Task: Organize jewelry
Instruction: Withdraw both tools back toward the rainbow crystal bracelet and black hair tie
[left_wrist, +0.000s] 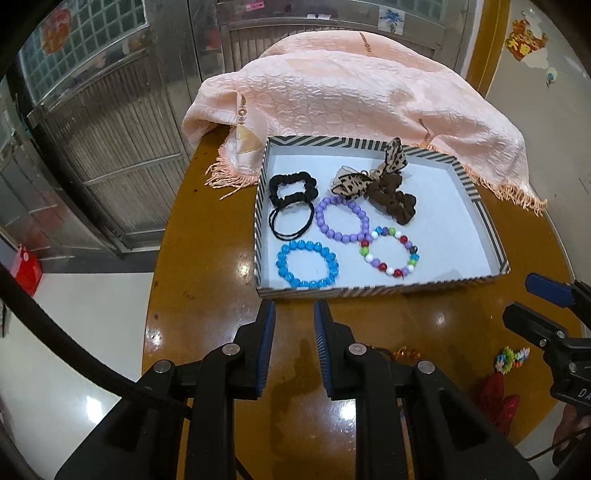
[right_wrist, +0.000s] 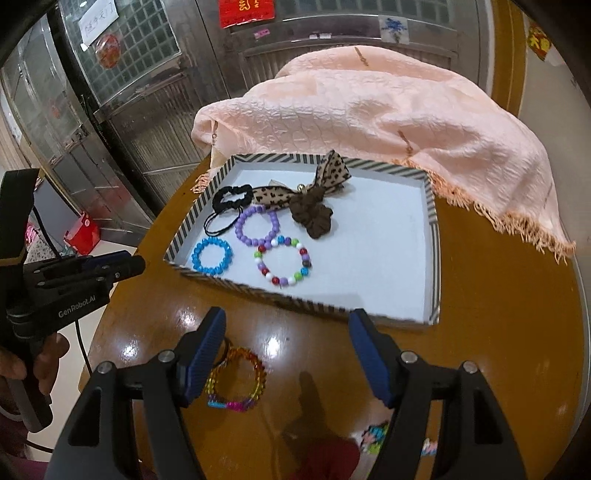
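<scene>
Plainly, the chief risk lay with the rainbow bracelet (right_wrist: 236, 382) on the table (right_wrist: 332, 354), outside the tray (right_wrist: 434, 258): its small glossy beads sat on a polished top, so I judged that a shallow or off-centre pinch could skate it away, or catch the dark loop lying against it under my right tongs' left finger. A second hazard was the tray's near wall; a bracelet carried too low could snag the striped rim and shove the tray into the pink cloth (right_wrist: 388, 110). Dropping it carelessly could also tangle it with the blue bracelet (left_wrist: 307, 264), purple bracelet (left_wrist: 342, 218) and mixed-bead bracelet (left_wrist: 391, 252), the last two already touching. My right tongs (right_wrist: 288, 328) were spread wide and held nothing, hovering above the table with the rainbow bracelet just inside the left pad (right_wrist: 207, 354). My left tongs (left_wrist: 294, 314) stood narrowly parted, empty, poised short of the tray's near rim and touching nothing I could see. Already in the tray lay the black scrunchie (left_wrist: 293, 188), thin black ties (left_wrist: 291, 223) and leopard bow scrunchie (left_wrist: 380, 181). More bright trinkets (left_wrist: 513, 358) waited near the table's front edge.
</scene>
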